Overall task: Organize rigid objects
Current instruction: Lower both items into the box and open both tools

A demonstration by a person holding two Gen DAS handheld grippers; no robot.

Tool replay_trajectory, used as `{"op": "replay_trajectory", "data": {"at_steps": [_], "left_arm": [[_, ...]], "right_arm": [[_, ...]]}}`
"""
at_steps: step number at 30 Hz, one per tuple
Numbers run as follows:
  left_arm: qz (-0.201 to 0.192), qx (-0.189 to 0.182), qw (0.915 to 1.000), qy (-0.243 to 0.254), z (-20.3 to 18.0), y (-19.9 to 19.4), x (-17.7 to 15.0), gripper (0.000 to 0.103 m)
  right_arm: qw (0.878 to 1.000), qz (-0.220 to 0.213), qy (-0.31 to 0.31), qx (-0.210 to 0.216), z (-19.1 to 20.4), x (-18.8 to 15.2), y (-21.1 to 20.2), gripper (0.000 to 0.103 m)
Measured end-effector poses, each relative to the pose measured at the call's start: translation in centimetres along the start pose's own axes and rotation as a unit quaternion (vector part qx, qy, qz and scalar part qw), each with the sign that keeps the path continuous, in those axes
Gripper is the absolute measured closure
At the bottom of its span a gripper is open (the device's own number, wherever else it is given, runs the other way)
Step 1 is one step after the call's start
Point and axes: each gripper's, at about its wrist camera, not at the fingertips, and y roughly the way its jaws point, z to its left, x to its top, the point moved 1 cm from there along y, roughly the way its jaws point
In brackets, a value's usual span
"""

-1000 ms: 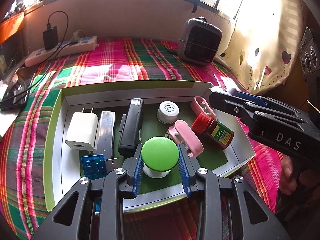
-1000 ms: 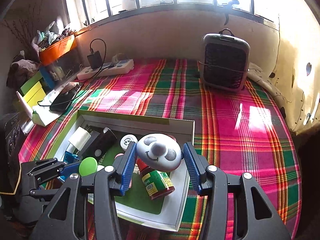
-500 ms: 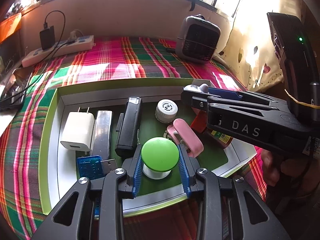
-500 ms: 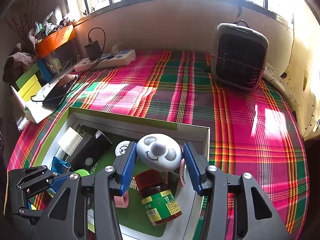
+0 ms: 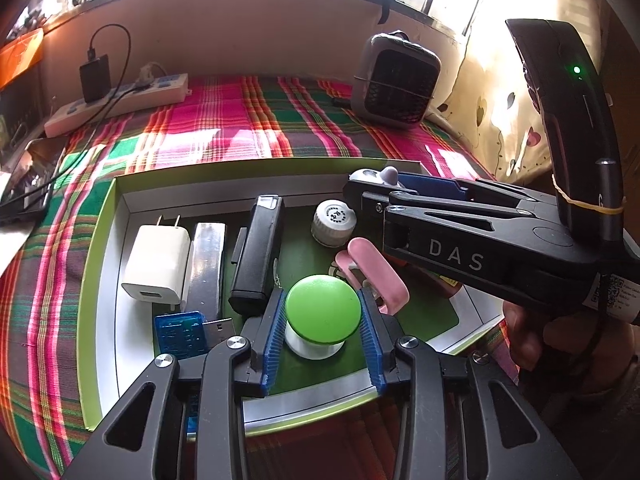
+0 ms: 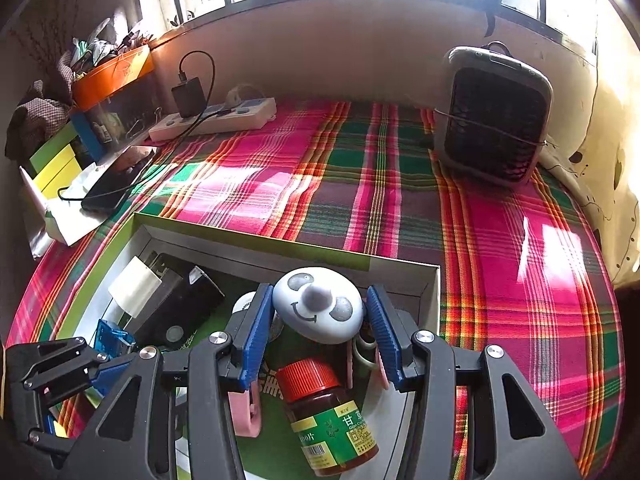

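The left gripper (image 5: 323, 334) is clamped on a green-capped white knob (image 5: 322, 312), its blue pads (image 5: 273, 334) pressed against both sides of the green dome. The knob sits low over the green floor of the tray (image 5: 100, 248), near the tray's front edge. The right gripper (image 6: 318, 330) holds a white smiley-face gadget (image 6: 318, 310) between its ribbed blue pads (image 6: 382, 334), above the tray's back right corner, just inside the grey rear wall.

The tray lies on a plaid cloth (image 6: 360, 184) that covers the desk. Along the tray's left side a white charger plug (image 5: 158, 266) lies beside a silver bar (image 5: 206, 264), and a black rectangular case (image 5: 256, 254) is next to that. A blue USB stick (image 5: 184, 334) rests near the front left corner. Toward the middle a small white-capped bottle (image 5: 333, 222) stands near the back wall, with a pink clip (image 5: 378, 276) just in front of it. From the right wrist view, a brown pill bottle with a red cap (image 6: 330, 420) lies on its side under the right gripper.

Outside the tray, a grey portable fan (image 6: 496, 114) stands at the desk's far right corner. A white power strip (image 6: 216, 118) with a black adapter (image 6: 188, 96) plugged in runs along the far left edge. A dark phone (image 6: 120, 178) lies on paper at the left edge.
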Motion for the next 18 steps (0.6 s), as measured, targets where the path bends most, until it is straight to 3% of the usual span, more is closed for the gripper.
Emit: {"op": "replay_trajectory", "data": {"at_steps": [18], "left_arm": [[-0.001,-0.001,1.0,0.0,0.02,0.08,-0.14,0.066]], "right_arm": [[1.0,-0.005,0.004,-0.001,0.03,0.23,0.12,0.054]]}}
